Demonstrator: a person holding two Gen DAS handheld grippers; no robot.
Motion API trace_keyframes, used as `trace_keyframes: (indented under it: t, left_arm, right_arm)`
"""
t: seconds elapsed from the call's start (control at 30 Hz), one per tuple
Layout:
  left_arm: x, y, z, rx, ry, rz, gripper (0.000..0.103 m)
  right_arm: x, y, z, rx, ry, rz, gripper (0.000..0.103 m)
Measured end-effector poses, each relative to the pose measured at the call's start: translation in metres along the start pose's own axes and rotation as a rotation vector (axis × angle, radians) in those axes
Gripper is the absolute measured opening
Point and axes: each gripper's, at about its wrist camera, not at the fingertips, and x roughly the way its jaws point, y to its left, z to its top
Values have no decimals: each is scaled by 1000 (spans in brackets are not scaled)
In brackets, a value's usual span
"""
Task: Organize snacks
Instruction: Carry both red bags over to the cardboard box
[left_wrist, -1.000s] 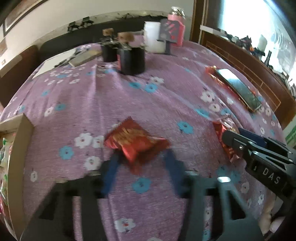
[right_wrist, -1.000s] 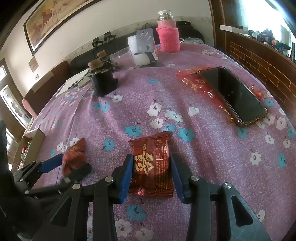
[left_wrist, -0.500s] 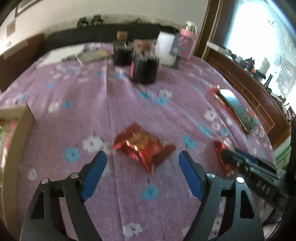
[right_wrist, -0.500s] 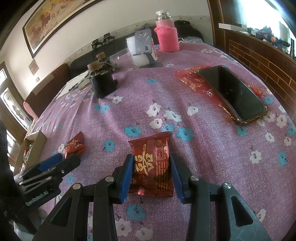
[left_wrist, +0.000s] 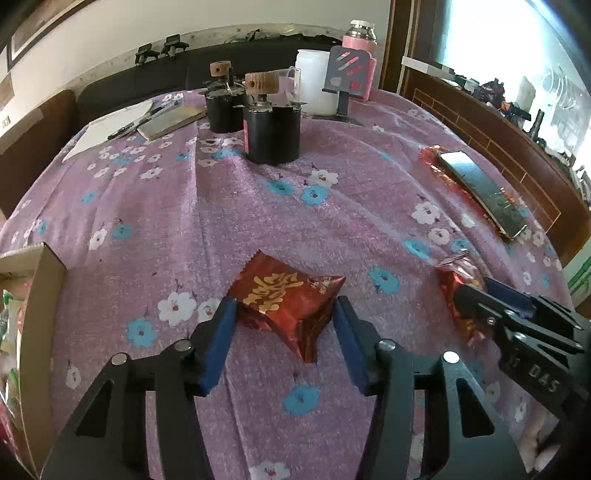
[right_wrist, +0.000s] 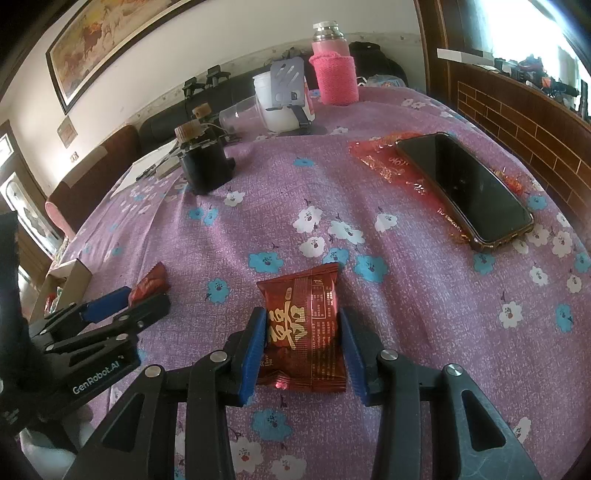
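A red snack packet (left_wrist: 286, 306) lies on the purple flowered cloth between the blue pads of my left gripper (left_wrist: 284, 310). Its jaws are closing, and the pads stand right at the packet's sides without squeezing it. In the right wrist view the same left gripper (right_wrist: 144, 299) sits low on the left with that packet (right_wrist: 149, 284) at its tips. My right gripper (right_wrist: 303, 314) is shut on a second red packet (right_wrist: 303, 332), which rests on the cloth. From the left wrist view the right gripper (left_wrist: 476, 295) and its packet (left_wrist: 456, 284) show at the right.
An open cardboard box (left_wrist: 44, 295) with snacks stands at the left edge of the table. A phone (right_wrist: 465, 188) lies on a red wrapper at the right. Black jars (left_wrist: 271, 133), a white cup, a phone stand and a pink bottle (right_wrist: 332, 74) stand at the back.
The left gripper opened wide, leaving its packet lying on the cloth, then narrowed around it again. The right gripper and its packet have not moved.
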Motion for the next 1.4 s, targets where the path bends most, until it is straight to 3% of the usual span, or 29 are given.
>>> trace_keyframes:
  t: [0.43,1.4]
  left_arm:
    - [-40,-12,-13,16,-75,0,51]
    - [-119,0,-62,6,-103,49,52]
  right_arm:
    - [-5,-2,1,14,-23,13,41]
    - [-18,-11,0,50,-119,2,41]
